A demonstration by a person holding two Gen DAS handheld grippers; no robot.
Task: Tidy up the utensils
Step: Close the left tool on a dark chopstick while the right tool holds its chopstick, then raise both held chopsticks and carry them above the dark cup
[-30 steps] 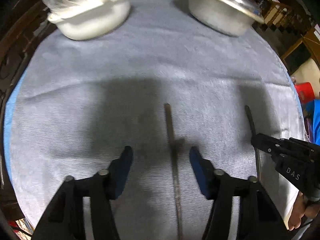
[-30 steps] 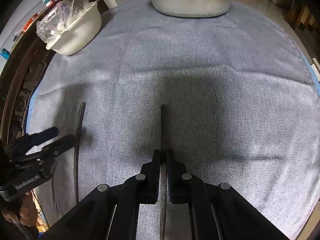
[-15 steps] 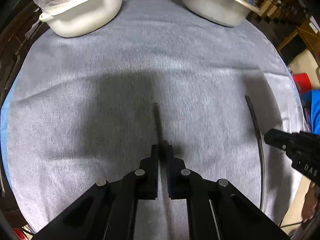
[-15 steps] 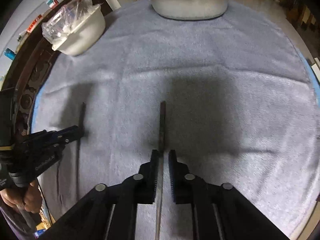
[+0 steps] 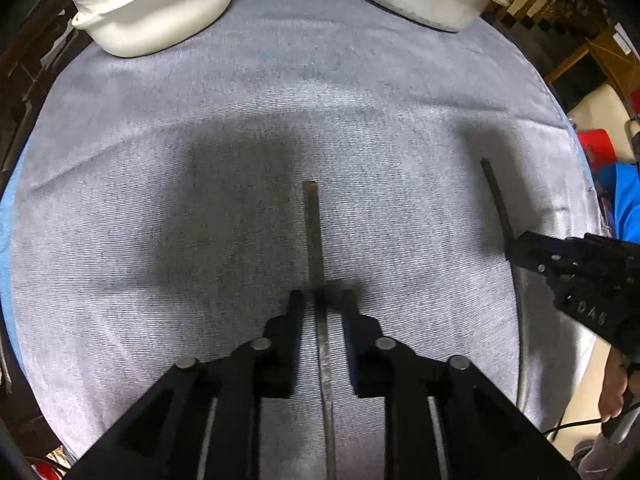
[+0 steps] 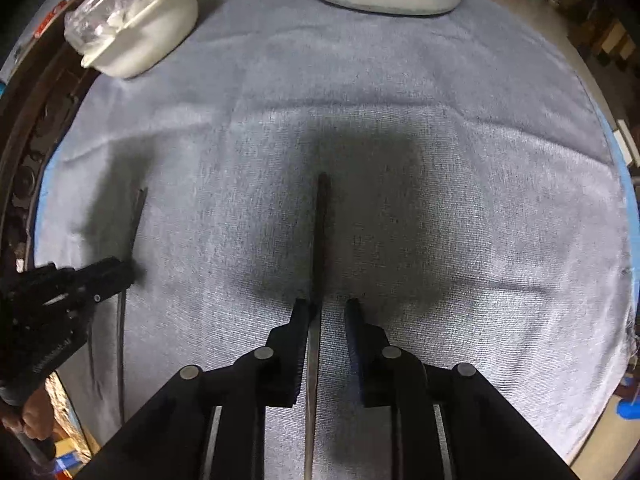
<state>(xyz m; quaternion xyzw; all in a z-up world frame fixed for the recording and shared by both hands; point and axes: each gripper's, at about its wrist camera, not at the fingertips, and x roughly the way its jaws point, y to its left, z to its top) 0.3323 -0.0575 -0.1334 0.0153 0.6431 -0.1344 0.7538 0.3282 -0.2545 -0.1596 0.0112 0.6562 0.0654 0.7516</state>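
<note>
Both grippers, left point(image 5: 320, 304) and right point(image 6: 326, 308), are slightly parted; the left jaws are opening. Each straddles a thin metal utensil point(image 5: 314, 232) point(image 6: 321, 224) laid at frame centre on the grey cloth point(image 5: 360, 100), unpinched. Placement seems done; nothing else is seen waiting.

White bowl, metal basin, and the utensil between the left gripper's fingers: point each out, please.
white bowl point(image 5: 160, 20), left wrist view, on its outer side wall.
metal basin point(image 5: 416, 0), left wrist view, on its side wall below the rim.
utensil point(image 5: 312, 232), left wrist view, on the handle lying on the cloth.
</note>
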